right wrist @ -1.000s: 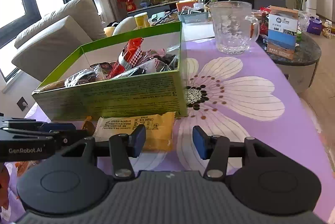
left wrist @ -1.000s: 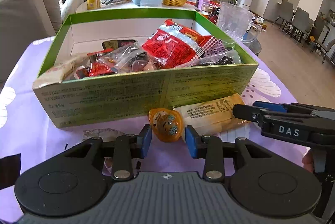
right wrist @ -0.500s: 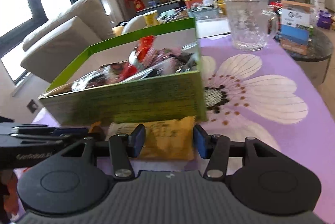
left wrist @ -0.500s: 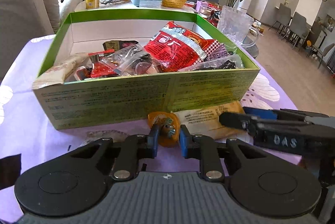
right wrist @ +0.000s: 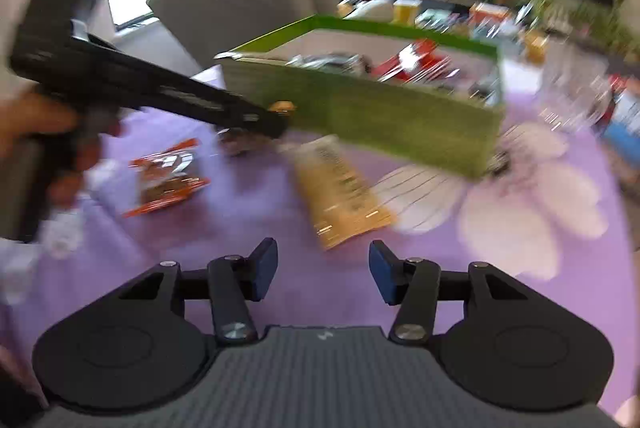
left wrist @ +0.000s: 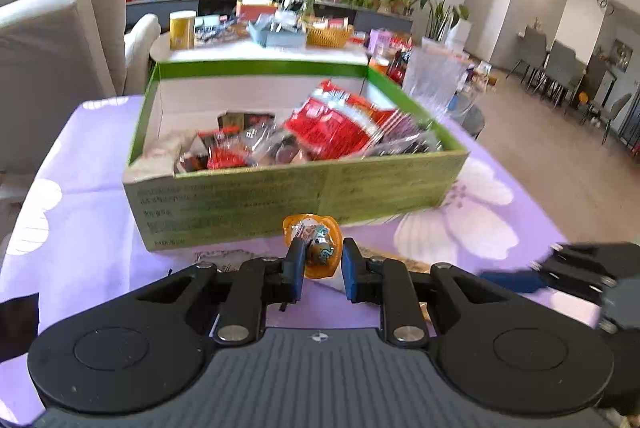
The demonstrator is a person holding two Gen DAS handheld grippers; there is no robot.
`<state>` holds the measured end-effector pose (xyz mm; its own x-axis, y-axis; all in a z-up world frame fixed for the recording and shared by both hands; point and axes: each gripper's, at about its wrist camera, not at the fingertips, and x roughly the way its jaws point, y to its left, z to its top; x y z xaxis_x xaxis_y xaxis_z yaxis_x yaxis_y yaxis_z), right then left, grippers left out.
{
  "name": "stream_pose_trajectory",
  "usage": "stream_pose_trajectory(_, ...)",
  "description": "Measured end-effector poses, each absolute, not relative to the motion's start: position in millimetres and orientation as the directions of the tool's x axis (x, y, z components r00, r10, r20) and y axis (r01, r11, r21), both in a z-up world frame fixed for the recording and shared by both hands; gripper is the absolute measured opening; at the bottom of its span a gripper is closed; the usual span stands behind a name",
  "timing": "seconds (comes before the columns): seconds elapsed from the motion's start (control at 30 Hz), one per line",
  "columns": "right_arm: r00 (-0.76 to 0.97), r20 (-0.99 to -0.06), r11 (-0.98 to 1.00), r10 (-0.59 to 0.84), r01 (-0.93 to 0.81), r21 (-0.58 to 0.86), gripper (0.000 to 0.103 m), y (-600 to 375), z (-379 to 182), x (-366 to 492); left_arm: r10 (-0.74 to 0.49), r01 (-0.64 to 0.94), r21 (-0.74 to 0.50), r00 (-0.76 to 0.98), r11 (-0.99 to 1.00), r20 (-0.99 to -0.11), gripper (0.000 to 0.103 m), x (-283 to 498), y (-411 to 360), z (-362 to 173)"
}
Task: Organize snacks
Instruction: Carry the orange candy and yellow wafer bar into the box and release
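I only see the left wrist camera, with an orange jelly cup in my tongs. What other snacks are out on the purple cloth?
Observer: An orange-red snack packet lies on the purple cloth.
Operator: Any more?
Observer: A whole yellow packet lies flat in front of the green box.
Operator: Are my other tongs holding something?
Observer: No, the right tongs are open, with nothing between them.

- A table is covered by a purple cloth (right wrist: 248,195) printed with white flowers.
- A green box (left wrist: 296,187) of snacks is set on it.
- A yellow packet (right wrist: 344,199) and an orange-edged packet (right wrist: 168,179) are laid before the box.
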<state>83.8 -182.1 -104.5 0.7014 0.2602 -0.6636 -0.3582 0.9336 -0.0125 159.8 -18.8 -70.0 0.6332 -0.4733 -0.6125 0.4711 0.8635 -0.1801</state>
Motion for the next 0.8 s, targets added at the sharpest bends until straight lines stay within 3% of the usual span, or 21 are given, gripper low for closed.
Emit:
stream_pose_trajectory(0.27, 0.66, -0.693, 0.888, 0.29, -0.455, -0.062, 0.048, -162.7, -114.5, 132.5, -0.462, 0.45, -0.177, 0.669, 0.875, -0.582, 0.018, 147.3, -3.0, -53.0)
stream_pose_trajectory(0.4, 0.629, -0.703, 0.881, 0.332, -0.472, -0.006, 0.048, -166.1, -116.5, 147.2, -0.45, 0.428, -0.186, 0.676, 0.884, -0.583, 0.018, 150.9, 0.5, -53.2)
stream_pose_trajectory(0.8, 0.642, -0.715, 0.922, 0.277, -0.388, 0.009, 0.047, -161.3, -111.3, 146.1, -0.456, 0.423, -0.203, 0.673, 0.883, -0.582, 0.018, 147.6, 4.4, -55.4)
